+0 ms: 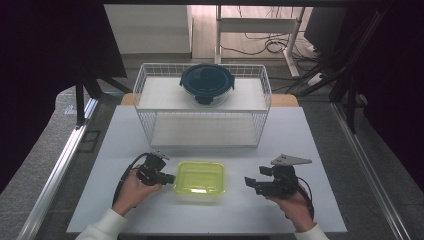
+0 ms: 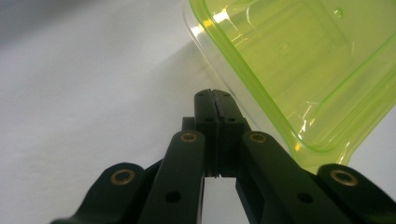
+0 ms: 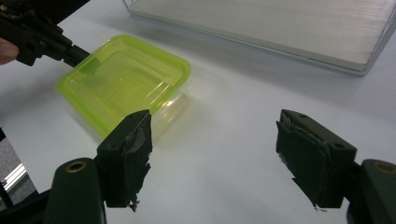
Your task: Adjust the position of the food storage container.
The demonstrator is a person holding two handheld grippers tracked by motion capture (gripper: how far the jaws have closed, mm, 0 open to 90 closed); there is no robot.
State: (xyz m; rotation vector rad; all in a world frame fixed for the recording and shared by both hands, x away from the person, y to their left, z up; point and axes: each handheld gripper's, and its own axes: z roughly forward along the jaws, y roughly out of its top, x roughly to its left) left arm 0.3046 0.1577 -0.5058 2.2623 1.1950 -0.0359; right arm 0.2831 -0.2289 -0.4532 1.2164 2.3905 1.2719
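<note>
— The left hand-held gripper?
— Jaws pressed together, empty, tips against the translucent yellow-green plastic container mid-table.
— And the right hand-held gripper?
— Spread wide, grasping nothing, beside it. White wire basket behind.

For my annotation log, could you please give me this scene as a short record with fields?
surface: white table
front centre: yellow-green lidded container, flat on the table
rear: white wire rack
on rack's top shelf: round container with dark blue lid
left gripper: jaws shut, tip at the yellow-green container's left edge
right gripper: jaws open, empty, apart from the container
</note>
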